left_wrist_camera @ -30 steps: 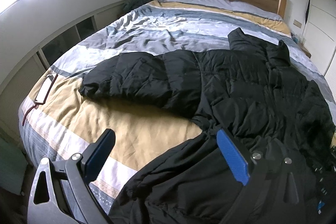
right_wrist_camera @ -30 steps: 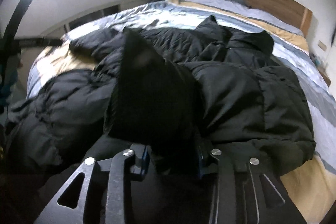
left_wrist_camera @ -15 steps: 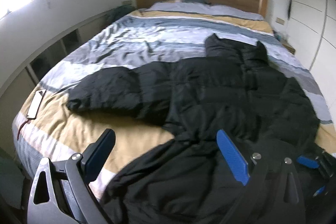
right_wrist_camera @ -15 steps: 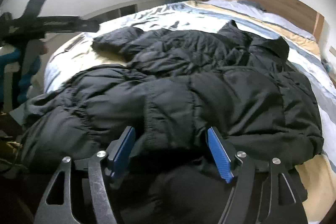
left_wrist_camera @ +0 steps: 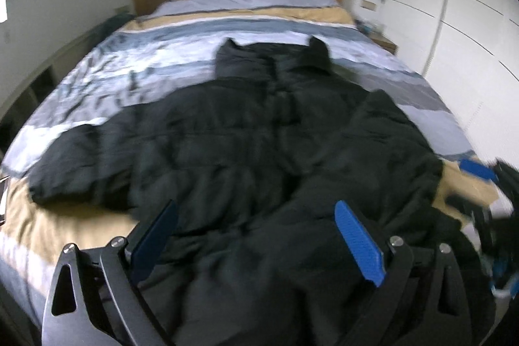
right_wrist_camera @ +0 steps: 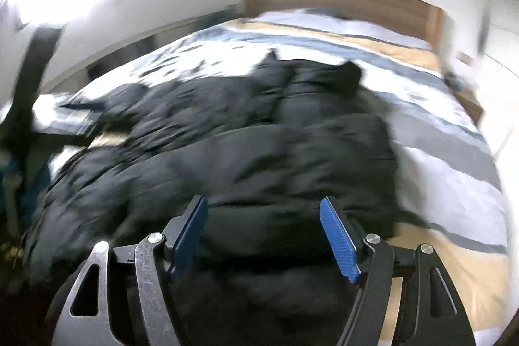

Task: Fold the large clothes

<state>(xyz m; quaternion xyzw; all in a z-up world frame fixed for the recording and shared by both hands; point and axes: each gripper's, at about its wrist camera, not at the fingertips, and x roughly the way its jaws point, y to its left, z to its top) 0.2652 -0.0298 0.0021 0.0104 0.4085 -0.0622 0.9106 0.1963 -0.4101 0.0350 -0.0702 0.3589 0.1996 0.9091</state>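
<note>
Right sleeve (right_wrist_camera: pixel 340 158) now folded over jacket (left_wrist_camera: pixel 243 151)

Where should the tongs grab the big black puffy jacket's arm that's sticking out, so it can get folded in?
Probably at the cuff end of the sleeve of the black jacket. It lies flat on the striped duvet, sticking out sideways with nothing on it. The left tongs, open now, could come in from the bed's left edge, pinch that loose tip and carry it across the jacket's body.

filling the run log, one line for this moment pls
left: open | right: open | jacket: flat on bed, unheld
</note>
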